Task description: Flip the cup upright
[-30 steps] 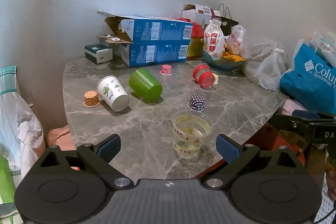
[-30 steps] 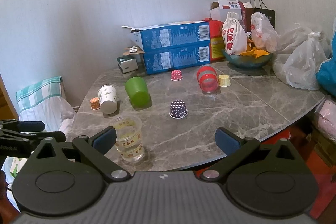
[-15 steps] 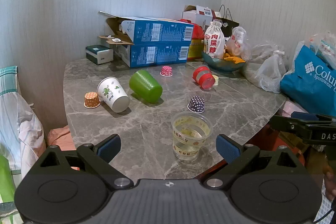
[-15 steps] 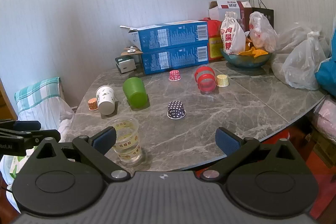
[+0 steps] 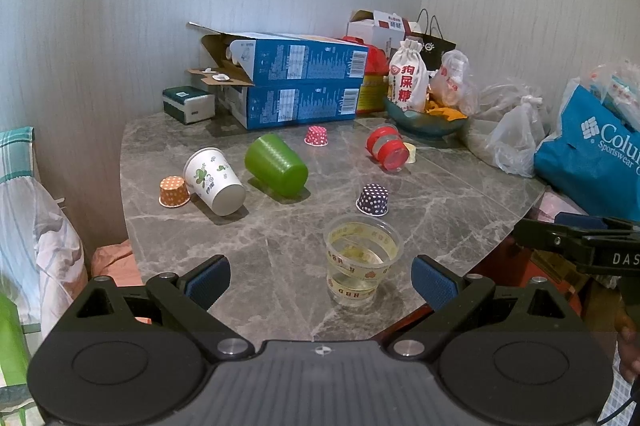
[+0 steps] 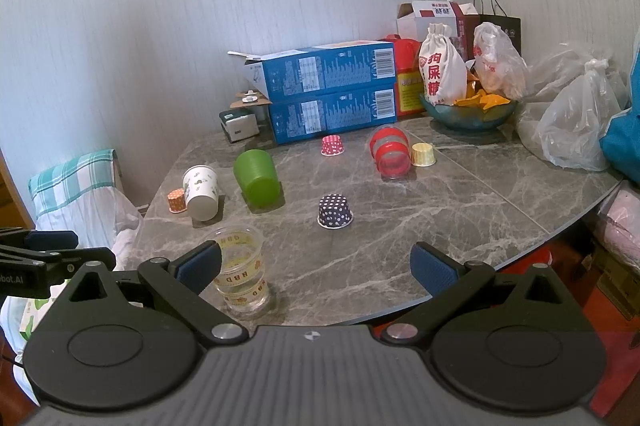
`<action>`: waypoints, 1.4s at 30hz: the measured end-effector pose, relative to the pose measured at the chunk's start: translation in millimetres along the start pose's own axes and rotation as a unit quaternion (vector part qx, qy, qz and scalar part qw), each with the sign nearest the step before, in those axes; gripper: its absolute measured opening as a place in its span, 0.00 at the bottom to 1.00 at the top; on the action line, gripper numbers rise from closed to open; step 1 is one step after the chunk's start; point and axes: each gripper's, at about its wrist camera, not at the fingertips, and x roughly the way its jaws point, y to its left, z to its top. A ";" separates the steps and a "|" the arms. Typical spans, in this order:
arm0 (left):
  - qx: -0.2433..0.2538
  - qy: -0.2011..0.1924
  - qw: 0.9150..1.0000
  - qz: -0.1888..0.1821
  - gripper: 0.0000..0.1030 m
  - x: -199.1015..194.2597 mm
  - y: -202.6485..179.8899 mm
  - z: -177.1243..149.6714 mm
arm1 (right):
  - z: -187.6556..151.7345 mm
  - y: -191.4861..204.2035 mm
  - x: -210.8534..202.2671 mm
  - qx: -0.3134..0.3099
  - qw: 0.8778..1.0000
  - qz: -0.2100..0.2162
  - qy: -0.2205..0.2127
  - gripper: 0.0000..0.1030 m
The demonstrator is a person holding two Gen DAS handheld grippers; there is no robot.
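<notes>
The clear plastic cup (image 5: 362, 258) with printed bands already stands upright near the marble bench's (image 5: 460, 186) front edge – yet the green plastic cup (image 5: 276, 165), white paper cup (image 5: 213, 180) and red-banded cup (image 5: 387, 148) lie tipped – both the left hand-held gripper (image 5: 320, 280) and right hand-held gripper (image 6: 316, 266) are spread apart, empty.

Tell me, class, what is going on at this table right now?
A person holds two open grippers, left gripper and right gripper, above the near edge of a marble table, gripping nothing. The clear cup stands upright. The green cup, white paper cup and red cup lie tipped over.
</notes>
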 end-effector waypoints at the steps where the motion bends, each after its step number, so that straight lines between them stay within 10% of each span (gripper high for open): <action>1: -0.001 0.000 1.000 0.000 0.96 0.2 -0.3 -0.1 | 0.2 -0.3 0.1 0.000 1.000 0.000 0.001 0.99; 42: 0.000 0.003 1.000 -0.003 0.96 8.8 -4.1 0.7 | 1.4 -4.3 6.0 0.009 1.000 0.005 0.007 0.99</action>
